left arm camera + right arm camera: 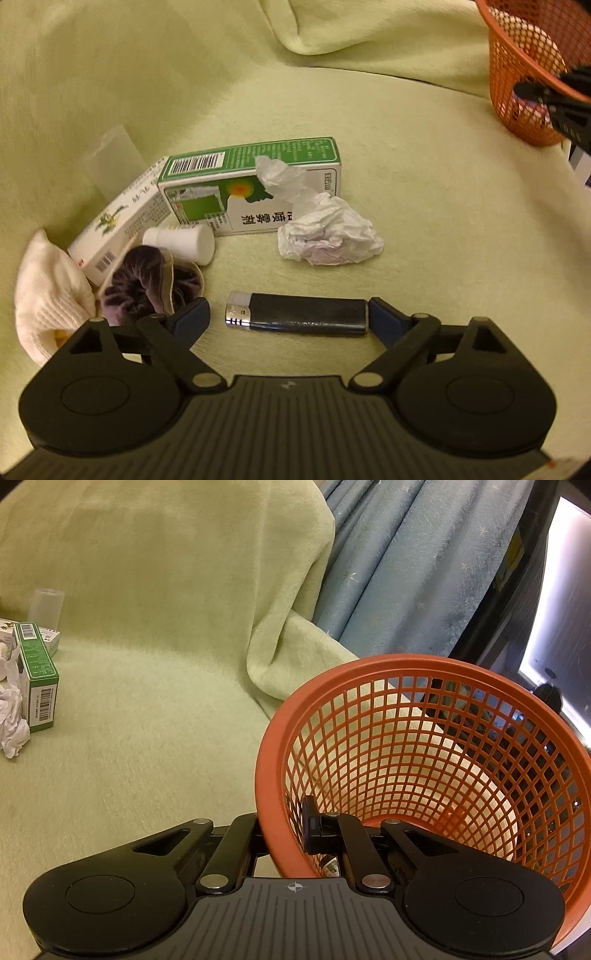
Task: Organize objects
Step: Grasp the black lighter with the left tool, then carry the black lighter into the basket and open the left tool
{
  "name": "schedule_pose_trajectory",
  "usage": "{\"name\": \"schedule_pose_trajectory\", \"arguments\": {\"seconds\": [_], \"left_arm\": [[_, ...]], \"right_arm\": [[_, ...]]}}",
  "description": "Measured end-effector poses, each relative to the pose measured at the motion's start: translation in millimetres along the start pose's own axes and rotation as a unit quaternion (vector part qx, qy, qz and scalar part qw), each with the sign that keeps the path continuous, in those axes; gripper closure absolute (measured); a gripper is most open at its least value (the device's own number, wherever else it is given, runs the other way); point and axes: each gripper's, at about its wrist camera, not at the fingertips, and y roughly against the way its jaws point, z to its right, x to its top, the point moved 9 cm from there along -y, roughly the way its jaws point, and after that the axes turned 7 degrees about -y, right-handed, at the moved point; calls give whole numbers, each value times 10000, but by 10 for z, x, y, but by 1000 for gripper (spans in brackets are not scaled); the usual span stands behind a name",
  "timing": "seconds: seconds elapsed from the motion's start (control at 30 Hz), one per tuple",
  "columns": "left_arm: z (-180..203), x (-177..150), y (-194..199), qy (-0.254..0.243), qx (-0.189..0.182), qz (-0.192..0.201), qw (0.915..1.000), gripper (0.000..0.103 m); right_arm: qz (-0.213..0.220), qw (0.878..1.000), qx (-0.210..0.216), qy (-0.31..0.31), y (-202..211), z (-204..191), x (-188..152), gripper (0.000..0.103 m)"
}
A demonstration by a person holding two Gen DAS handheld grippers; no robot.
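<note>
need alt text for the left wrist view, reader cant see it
The open left gripper straddles a black lighter lying on a pale green blanket. Beyond it sit crumpled tissue, a green medicine box, a white bottle and a purple scrunchie; an orange mesh basket stands at far right.

Our left gripper (pixel 289 315) and right gripper (pixel 284 829) share one build: matte black bodies with ribbed grey centre plates, two round black side housings, silver pivot pins and black linkage arms. Our fingers (pixel 384 321) carry dark blue pads.
</note>
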Motion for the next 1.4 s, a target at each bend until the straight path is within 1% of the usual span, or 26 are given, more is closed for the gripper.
{"name": "schedule_pose_trajectory", "arguments": {"seconds": [0.07, 0.33, 0.5, 0.6, 0.9, 1.03, 1.23, 1.4], "left_arm": [[16, -4, 11, 130, -98, 6, 9999, 23], [101, 2, 135, 469, 223, 1, 9986, 25], [160, 70, 306, 737, 291, 169, 9967, 25], [172, 165, 388, 848, 253, 257, 9957, 25], [215, 508, 520, 871, 189, 474, 9949, 25], [281, 637, 559, 797, 117, 562, 9952, 25], [333, 860, 648, 830, -32, 732, 9939, 25], [414, 1103, 762, 734, -174, 941, 9927, 25]], "right_arm": [[-1, 10000, 1, -8, -1, 1, 3, 100], [-2, 10000, 2, -29, -2, 21, 12, 100], [0, 10000, 3, -36, -10, 30, 18, 100], [-1, 10000, 8, -34, -9, 32, 14, 100], [-1, 10000, 12, -38, -4, 39, 9, 100], [1, 10000, 12, -37, -3, 39, 8, 100], [0, 10000, 10, -36, -2, 43, 6, 100], [-3, 10000, 14, -45, -2, 43, 6, 100]]}}
